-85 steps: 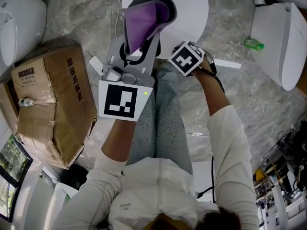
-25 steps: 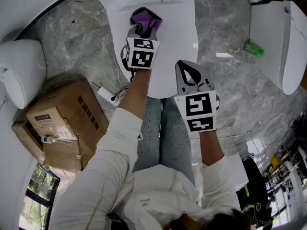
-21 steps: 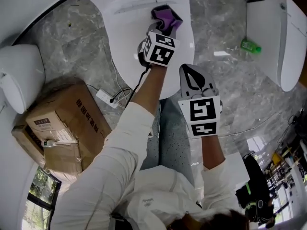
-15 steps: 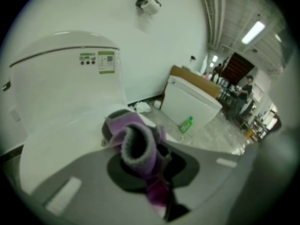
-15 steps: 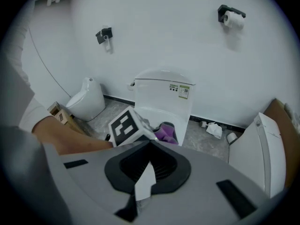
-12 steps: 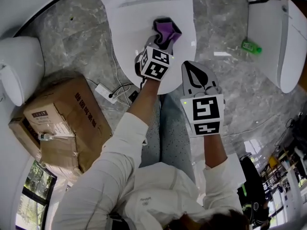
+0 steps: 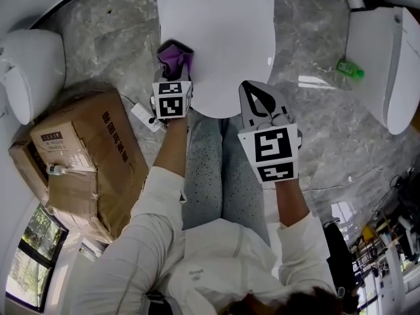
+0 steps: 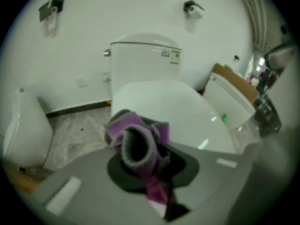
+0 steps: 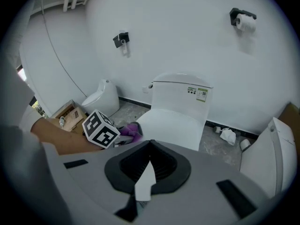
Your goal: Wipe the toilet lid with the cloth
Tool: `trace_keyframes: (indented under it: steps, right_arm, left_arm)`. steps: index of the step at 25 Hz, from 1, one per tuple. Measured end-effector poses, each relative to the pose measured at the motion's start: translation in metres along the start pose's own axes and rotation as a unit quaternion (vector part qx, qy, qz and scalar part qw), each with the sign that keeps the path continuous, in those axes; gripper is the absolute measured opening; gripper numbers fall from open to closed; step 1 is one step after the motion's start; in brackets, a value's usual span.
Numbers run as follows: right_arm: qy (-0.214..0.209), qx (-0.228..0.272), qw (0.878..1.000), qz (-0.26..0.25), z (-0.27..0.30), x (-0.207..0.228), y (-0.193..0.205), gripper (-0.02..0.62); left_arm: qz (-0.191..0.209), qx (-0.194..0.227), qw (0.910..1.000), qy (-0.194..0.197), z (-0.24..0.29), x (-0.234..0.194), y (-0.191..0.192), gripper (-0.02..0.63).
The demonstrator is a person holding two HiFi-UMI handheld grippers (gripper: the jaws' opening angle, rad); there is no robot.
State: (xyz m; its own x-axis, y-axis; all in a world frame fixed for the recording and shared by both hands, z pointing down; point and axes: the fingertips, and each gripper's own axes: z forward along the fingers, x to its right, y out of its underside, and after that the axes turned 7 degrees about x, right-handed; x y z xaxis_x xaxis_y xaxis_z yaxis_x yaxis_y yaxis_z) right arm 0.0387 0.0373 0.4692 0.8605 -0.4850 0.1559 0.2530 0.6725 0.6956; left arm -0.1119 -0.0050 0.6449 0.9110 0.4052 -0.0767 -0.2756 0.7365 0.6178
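Grey marble floor (image 7: 118, 38) underfoot, with a cardboard box (image 7: 79, 156) off to the left. The right tongs (image 7: 256, 94) are clenched on nothing just short of the closed toilet lid (image 7: 220, 38). The left tongs (image 7: 174, 72) are clamped on the purple cloth (image 7: 174, 59), right at the lid's front-left edge, with the white tank (image 8: 145, 55) behind.

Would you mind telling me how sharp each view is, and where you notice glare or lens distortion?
Head view: evenly lit and fairly sharp, a small glint on the glossy white toilet lid. Left gripper view: soft throughout, the purple cloth smeared, glare spots on the lid, heavy fisheye bending and dark corners. Right gripper view: crisper, same fisheye rounding and dark corners.
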Motion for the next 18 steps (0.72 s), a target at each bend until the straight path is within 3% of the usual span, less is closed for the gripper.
trace_keyframes:
  steps: [5,8,10,13,18]
  right_arm:
    - [0.030,-0.018,0.999,0.005,-0.032,0.022,0.034,0.014]
    - [0.047,-0.027,0.998,0.012,-0.051,0.034,0.051,0.014]
    - [0.053,-0.029,0.998,0.014,-0.061,0.039,0.059,0.014]
    - [0.052,-0.026,0.998,0.020,-0.067,0.040,0.063,0.014]
    - [0.026,-0.011,0.999,0.017,-0.051,0.018,0.053,0.014]
  left_arm:
    - [0.048,0.024,0.9925,0.110,0.021,0.144,-0.009,0.048]
    - [0.064,0.013,0.9808,0.184,0.025,0.228,0.003,0.048]
    - [0.068,-0.001,0.9758,0.208,0.022,0.258,0.016,0.048]
    - [0.070,-0.013,0.9747,0.212,0.009,0.258,0.034,0.048]
    - [0.066,-0.008,0.9816,0.179,-0.019,0.188,0.056,0.048]
